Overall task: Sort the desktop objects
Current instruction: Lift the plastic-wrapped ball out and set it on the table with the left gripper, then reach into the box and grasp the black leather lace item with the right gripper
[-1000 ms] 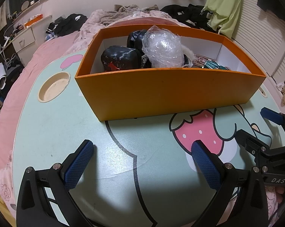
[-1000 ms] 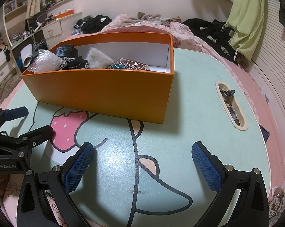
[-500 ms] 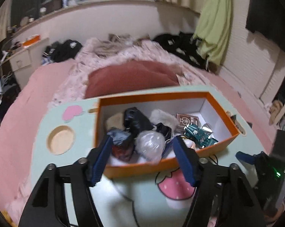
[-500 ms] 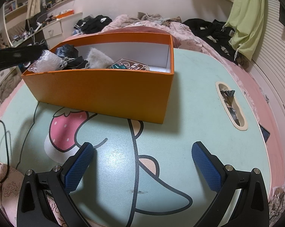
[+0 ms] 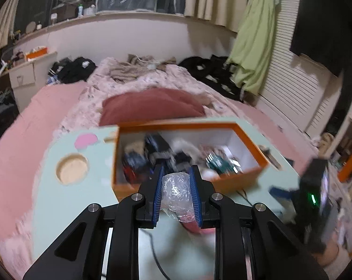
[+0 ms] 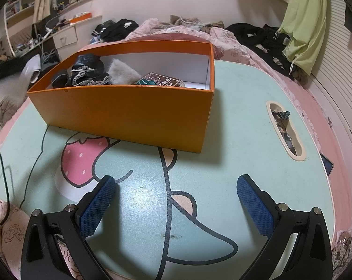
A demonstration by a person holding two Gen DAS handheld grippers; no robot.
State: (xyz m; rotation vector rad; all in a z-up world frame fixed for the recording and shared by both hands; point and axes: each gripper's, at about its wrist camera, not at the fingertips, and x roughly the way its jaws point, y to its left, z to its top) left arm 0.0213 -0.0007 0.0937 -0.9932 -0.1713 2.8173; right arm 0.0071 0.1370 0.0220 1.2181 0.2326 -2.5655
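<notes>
My left gripper (image 5: 176, 193) is shut on a crumpled clear plastic ball (image 5: 177, 192) and holds it up above the table, in front of the orange box (image 5: 241, 178). The box (image 6: 129, 112) holds dark pouches (image 6: 87, 70), a grey fluffy item (image 6: 122, 72), a brown card pack (image 6: 162, 80) and a teal item (image 5: 219, 163). My right gripper (image 6: 176, 206) is open and empty, low over the mint cartoon tabletop (image 6: 234, 135), in front of the box. It shows at the right in the blurred left wrist view (image 5: 283, 191).
The table has a round recess (image 5: 72, 169) at the left and an oval slot (image 6: 285, 130) with small clutter at the right. A black cable (image 6: 1, 182) hangs at the left edge. A bed with pink bedding (image 5: 152, 81) and clothes lies behind.
My left gripper closed on the clear plastic ball in the box and lifted it out, up and back. The ball is gone from the box in the right wrist view. The right gripper stayed still.
</notes>
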